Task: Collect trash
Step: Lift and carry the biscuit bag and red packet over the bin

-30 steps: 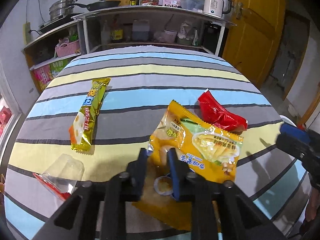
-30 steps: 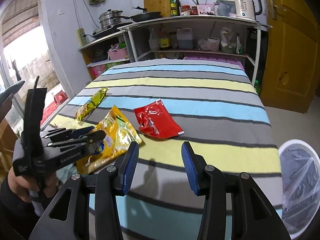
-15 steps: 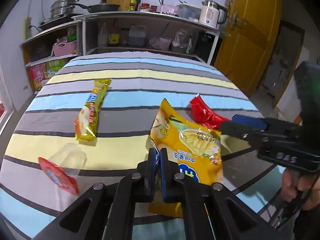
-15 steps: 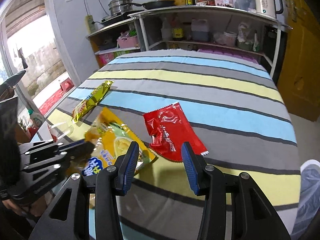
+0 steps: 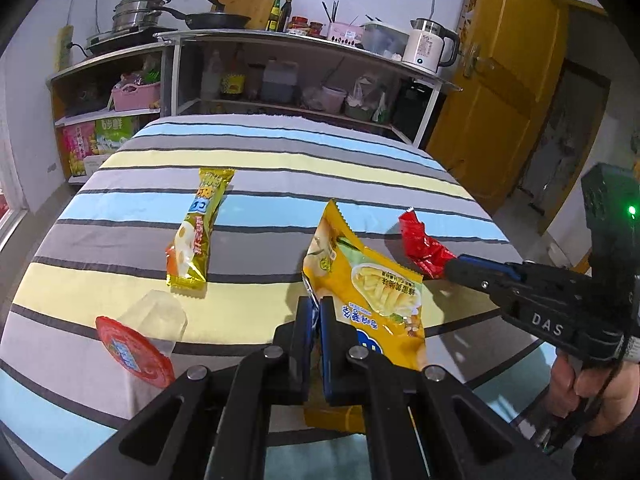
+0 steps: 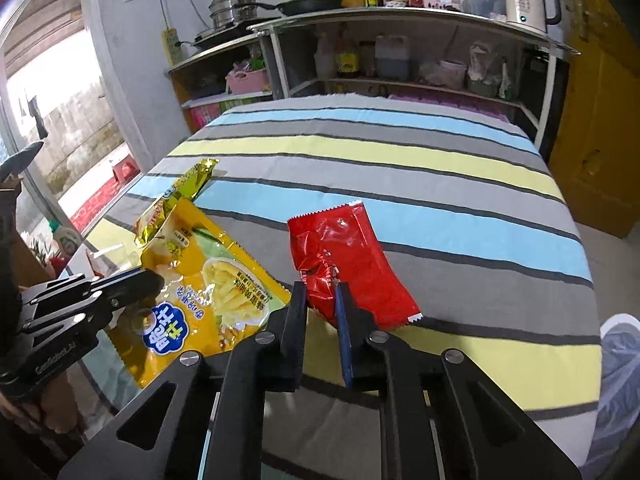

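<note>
Currently both tools are engaged, one wrapper each. Left gripper: jaws together, clamped on the near left edge of the yellow snack bag; the bag's far end tilts up off the striped tablecloth, which suggests the pinch at the edge is already bearing some of its weight. Right gripper: jaws closing, the near corner of the red wrapper between them and puckered where the pads press, so it appears gripped; the rest of the wrapper lies flat on the cloth.

Edge grips make sense: flat film offers nothing else to pinch.

Not yet collected, all on the cloth to the left: long yellow-green wrapper, clear plastic cup on its side, red foil lid at its mouth.

A white-lined bin shows off the table's right edge, likely the drop point, and nearer the right hand
</note>
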Tool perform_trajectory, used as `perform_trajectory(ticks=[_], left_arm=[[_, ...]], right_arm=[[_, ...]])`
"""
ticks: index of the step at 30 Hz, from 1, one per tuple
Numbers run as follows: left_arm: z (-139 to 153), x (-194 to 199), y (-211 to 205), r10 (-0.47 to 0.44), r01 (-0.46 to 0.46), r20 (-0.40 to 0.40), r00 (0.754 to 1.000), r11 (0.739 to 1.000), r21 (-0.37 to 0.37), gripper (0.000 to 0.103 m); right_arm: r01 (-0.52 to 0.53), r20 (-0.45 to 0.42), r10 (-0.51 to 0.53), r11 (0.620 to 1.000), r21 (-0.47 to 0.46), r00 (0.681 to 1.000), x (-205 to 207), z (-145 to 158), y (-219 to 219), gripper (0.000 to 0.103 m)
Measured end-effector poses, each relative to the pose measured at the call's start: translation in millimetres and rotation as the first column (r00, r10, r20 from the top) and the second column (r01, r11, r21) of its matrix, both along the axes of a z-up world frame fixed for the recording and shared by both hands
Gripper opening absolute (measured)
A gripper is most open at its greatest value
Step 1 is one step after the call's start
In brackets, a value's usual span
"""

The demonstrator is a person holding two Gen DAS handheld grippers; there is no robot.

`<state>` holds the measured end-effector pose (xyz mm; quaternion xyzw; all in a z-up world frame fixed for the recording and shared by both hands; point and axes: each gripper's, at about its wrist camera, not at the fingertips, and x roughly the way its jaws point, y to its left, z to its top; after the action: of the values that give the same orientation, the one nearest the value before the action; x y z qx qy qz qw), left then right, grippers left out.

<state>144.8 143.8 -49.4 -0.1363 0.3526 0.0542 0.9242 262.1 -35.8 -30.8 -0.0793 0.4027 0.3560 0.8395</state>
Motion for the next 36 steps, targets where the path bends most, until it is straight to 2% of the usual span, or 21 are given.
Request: perform_trajectory(ticks=[10,23,36], left_arm=[[17.4,-3.4,-18.2,-0.03,0.03,0.034,0.999,1.0,-0.007,0.002],[54.0,-0.4,-61.5,-0.111,0.107,0.101,0.989,0.993,0.041,0.001],[76.3,30.8,-120.4,-0.228,0.223,0.123,0.966,0.973,0.053,0.001]], right_arm=[[0.052,0.035,-0.053,0.998,0.046,0.998,-23.1,21.7,-33.5,0.012],[0.141,0.072,-0.148,0.986,0.094,0.986,-40.8,45.8,-83.4,0.012],[0.243,0.089,-0.255,0.962,0.124,0.963,-48.6,55.7,-141.7,0.012]])
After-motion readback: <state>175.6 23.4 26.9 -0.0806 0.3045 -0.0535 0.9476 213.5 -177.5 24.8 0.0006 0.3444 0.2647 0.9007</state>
